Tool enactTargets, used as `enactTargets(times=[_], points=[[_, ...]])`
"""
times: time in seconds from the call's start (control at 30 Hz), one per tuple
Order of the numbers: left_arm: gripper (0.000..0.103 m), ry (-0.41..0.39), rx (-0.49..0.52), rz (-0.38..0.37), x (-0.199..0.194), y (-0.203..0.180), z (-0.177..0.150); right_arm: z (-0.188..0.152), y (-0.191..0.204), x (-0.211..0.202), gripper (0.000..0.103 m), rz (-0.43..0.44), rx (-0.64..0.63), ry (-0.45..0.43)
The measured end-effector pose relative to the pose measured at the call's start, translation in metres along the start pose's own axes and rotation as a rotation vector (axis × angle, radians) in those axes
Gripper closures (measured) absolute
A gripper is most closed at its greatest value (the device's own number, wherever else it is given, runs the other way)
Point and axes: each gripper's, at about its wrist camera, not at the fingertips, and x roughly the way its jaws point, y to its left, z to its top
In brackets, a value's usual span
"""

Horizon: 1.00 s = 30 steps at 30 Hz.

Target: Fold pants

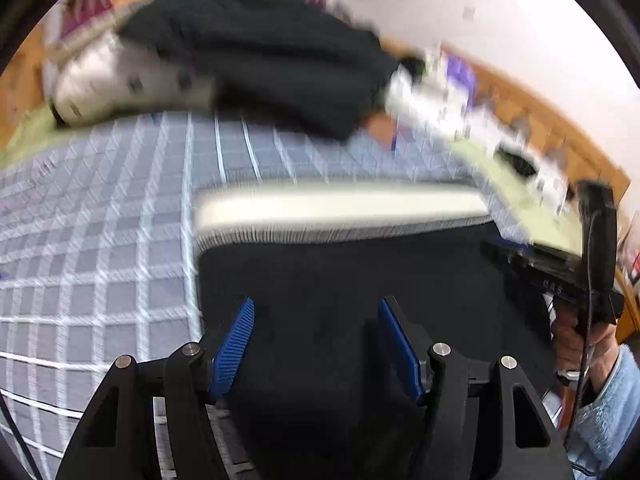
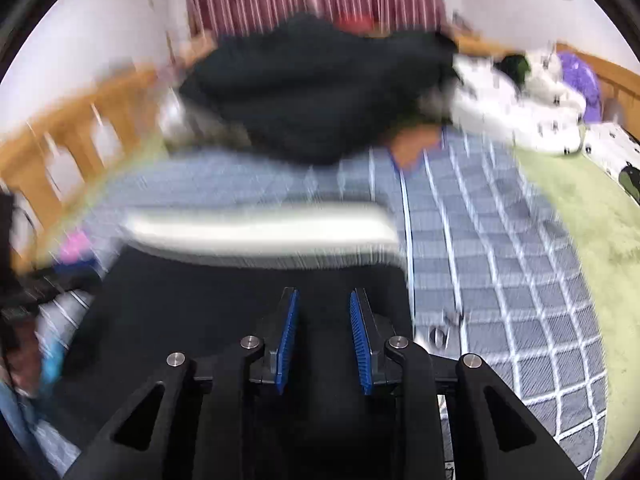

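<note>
Black pants (image 1: 340, 272) (image 2: 200, 292) lie flat on a grey checked bedspread (image 1: 100, 240) (image 2: 500, 240), their cream waistband (image 1: 340, 204) (image 2: 260, 228) running across the far edge. My left gripper (image 1: 316, 304) hovers over the black cloth with its blue pads wide apart and nothing between them. My right gripper (image 2: 324, 294) is over the pants near their right edge. Its pads stand a narrow gap apart, with only dark cloth showing below. Both views are motion-blurred. At the right of the left wrist view, a hand in a light blue fleecy sleeve (image 1: 608, 412) holds the other gripper.
A heap of dark clothing (image 1: 260, 60) (image 2: 320, 92) lies at the back of the bed, with white items (image 2: 520, 108) beside it. A wooden bed rail (image 2: 80, 128) runs along the left, and a green sheet (image 2: 580, 220) borders the bedspread on the right.
</note>
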Motion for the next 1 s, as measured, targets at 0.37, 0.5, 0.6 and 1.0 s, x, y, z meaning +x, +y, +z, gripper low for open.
enactTargets(times=[0.37, 0.5, 0.6, 1.0], points=[[0.041, 0.037, -0.200, -0.029, -0.016, 0.052, -0.025, 0.009, -0.037, -0.025, 0.026, 0.033, 0.078, 0.027], [0.038, 0.066, -0.289, -0.145, 0.002, 0.070, -0.041, -0.001, -0.055, 0.021, 0.028, 0.211, 0.180, 0.195], [0.037, 0.056, -0.266, -0.196, 0.015, 0.065, -0.037, -0.005, -0.068, 0.047, 0.034, 0.359, 0.293, 0.236], [0.084, -0.030, -0.271, -0.286, -0.033, 0.068, -0.013, 0.018, -0.022, -0.019, 0.082, 0.279, 0.268, 0.090]])
